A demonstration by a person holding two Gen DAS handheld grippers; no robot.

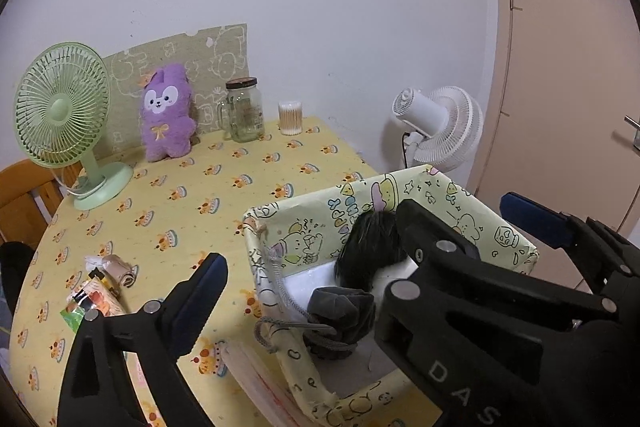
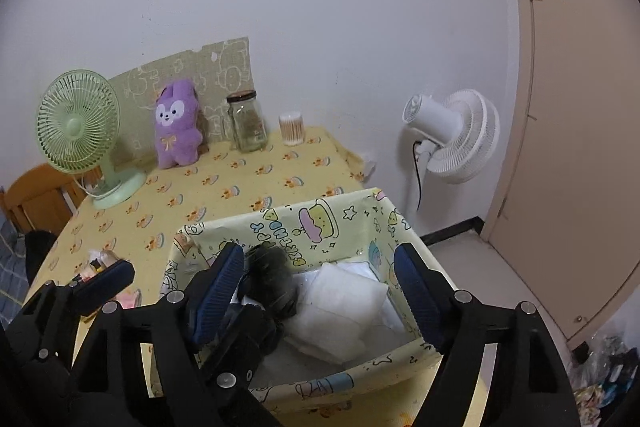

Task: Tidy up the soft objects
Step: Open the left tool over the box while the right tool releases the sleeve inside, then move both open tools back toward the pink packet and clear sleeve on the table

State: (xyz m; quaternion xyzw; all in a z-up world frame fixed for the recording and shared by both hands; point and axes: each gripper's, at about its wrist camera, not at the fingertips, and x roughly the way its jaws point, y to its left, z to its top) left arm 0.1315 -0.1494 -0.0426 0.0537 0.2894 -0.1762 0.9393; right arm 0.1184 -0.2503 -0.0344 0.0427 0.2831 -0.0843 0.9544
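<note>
A box (image 1: 304,227) wrapped in yellow-green cartoon paper stands on the near right of the table. Inside lie a black furry soft thing (image 1: 368,243), a grey drawstring pouch (image 1: 340,311) and white padded packs (image 2: 340,307). My left gripper (image 1: 314,263) is open, one finger outside the box's left wall and the other over its inside. My right gripper (image 2: 318,253) is open over the same box (image 2: 320,223), with the furry thing (image 2: 276,279) lying loose by its left finger. A purple plush (image 1: 166,113) sits upright at the back of the table.
At the table's back stand a green desk fan (image 1: 64,115), a glass jar (image 1: 242,111) and a tub of cotton swabs (image 1: 290,117). Snack packets and a rolled beige cloth (image 1: 120,271) lie front left. A white floor fan (image 2: 452,135) and a door are at the right.
</note>
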